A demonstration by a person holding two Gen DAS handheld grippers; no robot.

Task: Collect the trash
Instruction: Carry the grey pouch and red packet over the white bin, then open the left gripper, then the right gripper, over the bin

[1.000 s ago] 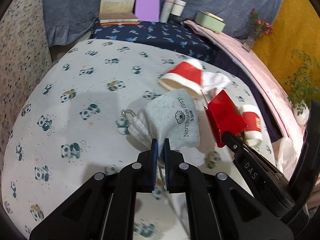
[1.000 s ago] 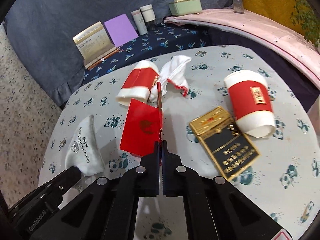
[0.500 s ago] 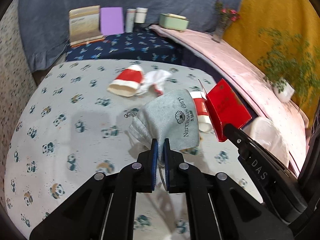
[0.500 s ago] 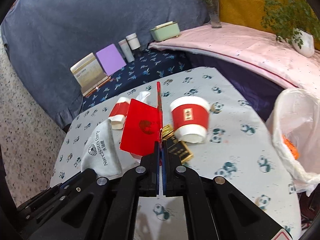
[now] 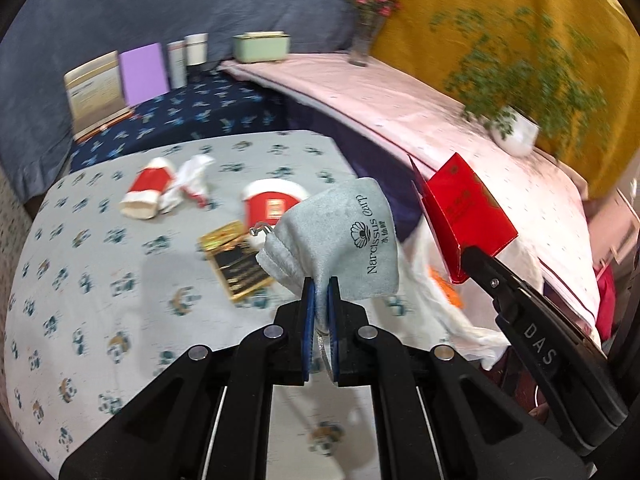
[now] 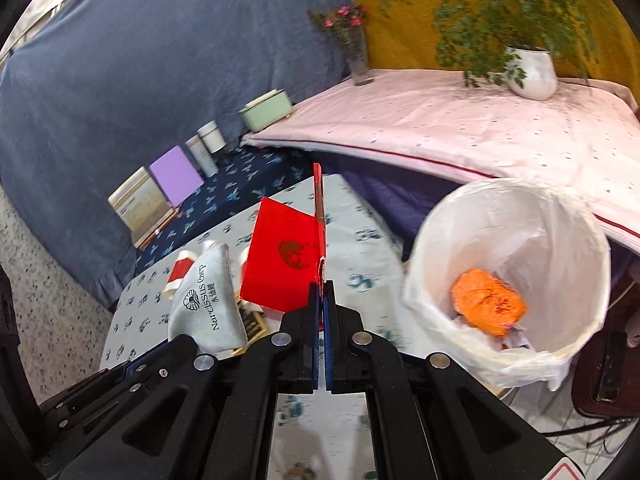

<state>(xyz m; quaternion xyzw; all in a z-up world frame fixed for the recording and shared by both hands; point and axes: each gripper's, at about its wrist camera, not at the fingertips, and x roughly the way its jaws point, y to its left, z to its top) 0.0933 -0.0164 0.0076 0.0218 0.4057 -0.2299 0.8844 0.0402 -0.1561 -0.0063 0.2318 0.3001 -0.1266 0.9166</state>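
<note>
Now we carry both pieces clear of the table: our left gripper (image 5: 319,296) is clamped on the grey pouch (image 5: 348,236), our right gripper (image 6: 322,296) pinched tight on the flap of the red box (image 6: 280,264). Just right of the right gripper, off the table's edge, the white-lined bin (image 6: 576,216) gapes with an orange wrapper (image 6: 486,306) inside. Farther left on the panda cloth (image 5: 100,272) wait a red cup (image 5: 272,204) and gold-black packet (image 5: 236,260); we judge the thin flap may slip, dropping the box short of the rim.
</note>
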